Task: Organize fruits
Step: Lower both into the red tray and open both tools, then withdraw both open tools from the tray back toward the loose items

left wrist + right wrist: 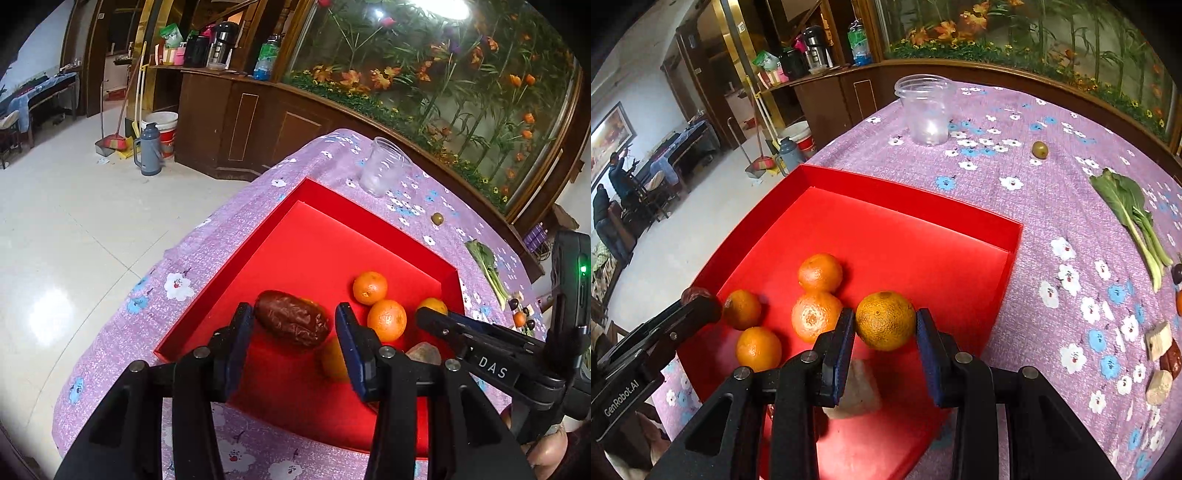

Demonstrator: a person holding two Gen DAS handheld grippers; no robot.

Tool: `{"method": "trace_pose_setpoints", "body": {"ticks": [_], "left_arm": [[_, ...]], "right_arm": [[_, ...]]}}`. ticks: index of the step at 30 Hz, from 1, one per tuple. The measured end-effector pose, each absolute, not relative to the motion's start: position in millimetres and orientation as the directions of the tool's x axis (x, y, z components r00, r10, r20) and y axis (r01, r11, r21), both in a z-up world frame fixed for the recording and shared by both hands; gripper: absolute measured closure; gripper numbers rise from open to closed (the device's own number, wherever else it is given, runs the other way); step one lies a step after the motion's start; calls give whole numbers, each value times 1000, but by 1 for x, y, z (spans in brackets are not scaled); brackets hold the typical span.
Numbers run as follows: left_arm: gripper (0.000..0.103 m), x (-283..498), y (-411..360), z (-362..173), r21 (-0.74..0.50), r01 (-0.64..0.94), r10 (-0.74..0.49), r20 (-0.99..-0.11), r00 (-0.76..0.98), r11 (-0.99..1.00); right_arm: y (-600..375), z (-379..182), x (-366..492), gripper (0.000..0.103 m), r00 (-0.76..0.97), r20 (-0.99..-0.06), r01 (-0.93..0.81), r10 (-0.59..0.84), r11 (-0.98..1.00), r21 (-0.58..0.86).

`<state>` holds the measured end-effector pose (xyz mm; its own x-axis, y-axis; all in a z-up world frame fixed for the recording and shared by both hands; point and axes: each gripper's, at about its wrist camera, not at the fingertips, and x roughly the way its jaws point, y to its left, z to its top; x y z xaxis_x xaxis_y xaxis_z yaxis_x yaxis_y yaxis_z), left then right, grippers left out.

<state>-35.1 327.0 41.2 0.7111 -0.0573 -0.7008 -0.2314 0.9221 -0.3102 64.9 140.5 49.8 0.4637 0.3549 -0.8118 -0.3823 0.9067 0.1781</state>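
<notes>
Right tool (885, 325) grips an orange (885, 320) low over the red box (960, 218), presumably to join the others; left tool (293, 325), half-open, straddles the date (291, 324).

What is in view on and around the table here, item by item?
cloth: one, purple floral, over table
tray: one, red, on cloth
oranges: four, orange, in tray
yellowish orange: one, held over tray
date: one, dark red, in tray
cup: one, clear, on cloth
small fruit: one, green, on cloth
leafy vegetable: one, green, on cloth
left tongs: black, astride date, grip unclear
right tongs: black, shut on yellowish orange
</notes>
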Motion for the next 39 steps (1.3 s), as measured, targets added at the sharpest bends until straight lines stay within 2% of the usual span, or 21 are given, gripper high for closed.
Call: {"method": "trace_pose_setpoints", "body": {"ticks": [5,9,13,19,25,33,39], "left_arm": [[45,-36,327,43,-321,-233,-64,-699,712,918],[42,-39,327,46,-343,-229,-82,-695,714,911],[39,-43,328,50,-359,-231,-88,-686,722,904],[20,-52,320,62,-385,-212,-112,-666,737,898],[20,-57,294,73,-376,-158,-144,-661,736,913],[20,-75,246,99,-235,-114,-66,-642,764,965],[20,-94,190,119,-20,-95,66,-580,812,995]], "right_arm": [[144,49,66,65,445,-804,-387,394,894,224],[143,57,60,52,464,-789,-397,404,890,222],[138,65,53,51,477,-778,-394,408,891,225],[119,70,38,49,503,-754,-366,424,894,258],[102,71,20,48,502,-743,-342,443,891,300],[55,79,-9,43,567,-711,-274,415,909,312],[21,85,-36,41,617,-685,-228,388,921,316]]}}
